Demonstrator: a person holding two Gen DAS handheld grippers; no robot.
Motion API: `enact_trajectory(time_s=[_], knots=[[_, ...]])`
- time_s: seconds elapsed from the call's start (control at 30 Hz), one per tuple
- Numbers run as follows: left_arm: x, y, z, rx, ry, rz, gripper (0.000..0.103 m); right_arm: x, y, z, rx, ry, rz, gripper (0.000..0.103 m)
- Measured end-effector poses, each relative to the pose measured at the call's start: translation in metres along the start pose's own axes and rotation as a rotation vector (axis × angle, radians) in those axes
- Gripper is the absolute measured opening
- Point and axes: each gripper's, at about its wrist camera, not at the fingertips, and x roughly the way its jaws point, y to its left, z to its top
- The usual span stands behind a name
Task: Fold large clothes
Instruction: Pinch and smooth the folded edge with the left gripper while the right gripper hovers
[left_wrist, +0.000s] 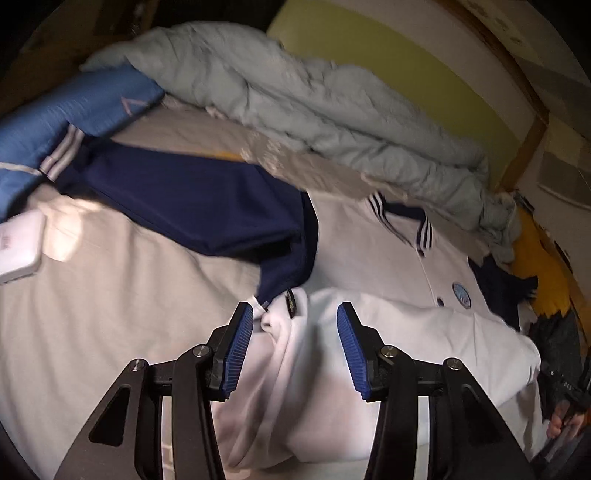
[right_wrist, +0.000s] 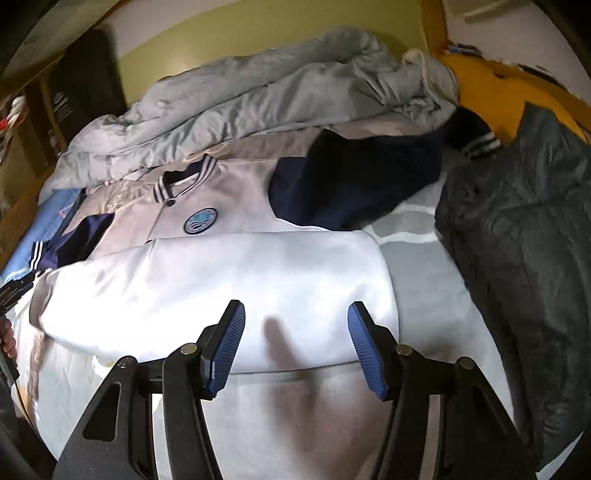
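Note:
A white varsity jacket (right_wrist: 221, 218) with navy sleeves, striped collar and a round blue badge (right_wrist: 200, 220) lies on the bed, its lower part folded up over the chest. In the left wrist view the jacket (left_wrist: 369, 243) has one navy sleeve (left_wrist: 192, 206) laid across the bed. My left gripper (left_wrist: 295, 314) hovers open over the folded white hem near the sleeve's cuff, nothing between its blue pads. My right gripper (right_wrist: 295, 314) stands open above the folded white panel (right_wrist: 229, 273), holding nothing. The other navy sleeve (right_wrist: 354, 181) stretches to the right.
A crumpled grey duvet (right_wrist: 258, 92) lies along the back against the yellow-green wall. A dark grey pillow (right_wrist: 517, 221) sits at the right, a blue cloth (left_wrist: 74, 110) and a white box (left_wrist: 18, 251) at the left. A person's gloved hand (left_wrist: 565, 398) shows at the edge.

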Motion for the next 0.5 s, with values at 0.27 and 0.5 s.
enact_trajectory(time_s=[0.27,0.5], knots=[[0.013,0.008,0.008,0.050,-0.109,0.002,0.007,0.032,0.003,-0.002,-0.080,0.070,-0.096,0.057],[0.032,0.062,0.004,-0.169,0.046,0.048,0.007,0.064,-0.017,-0.004,-0.018,0.198,-0.122,0.057]])
